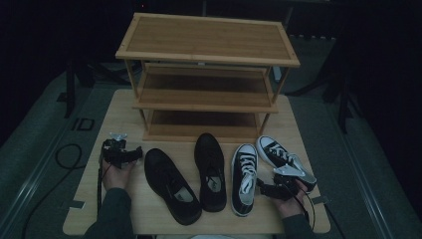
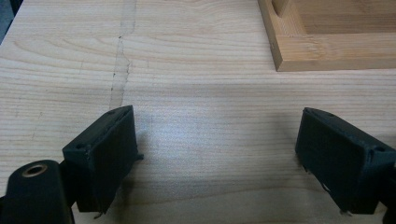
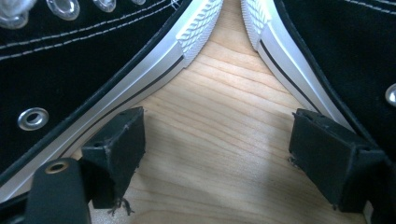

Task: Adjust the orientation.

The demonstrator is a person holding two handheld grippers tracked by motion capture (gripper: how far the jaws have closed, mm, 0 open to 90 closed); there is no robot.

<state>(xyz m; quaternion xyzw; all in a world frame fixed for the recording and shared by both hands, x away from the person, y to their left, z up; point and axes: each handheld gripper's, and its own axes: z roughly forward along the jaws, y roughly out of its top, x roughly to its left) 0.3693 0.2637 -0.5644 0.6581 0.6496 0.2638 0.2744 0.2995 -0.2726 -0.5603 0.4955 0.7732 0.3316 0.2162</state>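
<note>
Dark surroundings enclose a pale wooden table [image 1: 124, 107] that carries a three-tier wooden rack [image 1: 206, 74] at its far side. Four shoes lie in a row on the table in front of the rack: two black leather shoes, the left one [image 1: 171, 185] angled with its toe toward the rack's left front corner and the right one [image 1: 210, 171] pointing at the rack's middle, then two black-and-white sneakers, the left sneaker [image 1: 244, 178] pointing at the rack and the right sneaker [image 1: 281, 159] angled, its toe near the rack's right front leg. Left gripper [image 1: 119, 152] is held in the person's left hand [image 1: 117, 174] in front of the rack's left corner, left of the leather shoes and apart from them; in the left gripper view its jaws stand wide apart over bare table [image 2: 196, 130], nothing between them, with the rack's bottom corner [image 2: 327, 46] ahead to the right. Right gripper [image 1: 268, 188] is in front of the rack's right end, between the sneakers' heels. In the right gripper view its jaws stand apart over bare wood, gripping nothing, the left sneaker's sole [image 3: 140, 88] just beside one jaw and the right sneaker's sole [image 3: 299, 79] just beside the other.
</note>
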